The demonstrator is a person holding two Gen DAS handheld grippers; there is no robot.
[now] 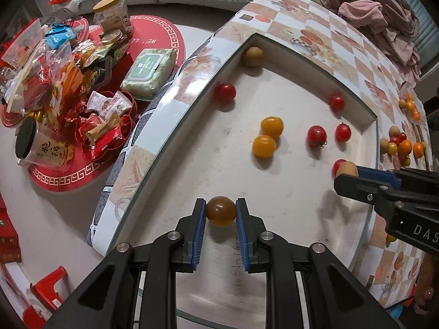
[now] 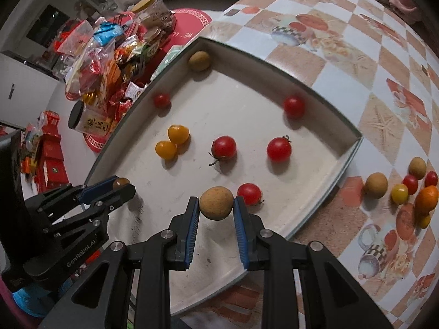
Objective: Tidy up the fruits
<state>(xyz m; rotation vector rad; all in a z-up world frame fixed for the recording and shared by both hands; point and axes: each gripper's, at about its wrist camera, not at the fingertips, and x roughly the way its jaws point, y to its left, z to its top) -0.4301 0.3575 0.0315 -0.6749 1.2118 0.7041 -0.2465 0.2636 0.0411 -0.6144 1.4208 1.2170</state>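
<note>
Your left gripper (image 1: 221, 210) pinches a brown tomato (image 1: 221, 210) over the tray's (image 2: 323, 109) near edge; your right gripper (image 2: 216, 203) clamps a tan fruit (image 2: 216, 203) beside it, both held low for placing. 7 fruits sit inside already.

Both wrist views look down, sharing the tray (image 1: 354, 93).

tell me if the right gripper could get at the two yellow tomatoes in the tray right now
Probably not yet. The right gripper is shut on a tan longan, so its jaws are full. The yellow tomatoes lie uncovered on the tray floor, nothing blocking them.
</note>
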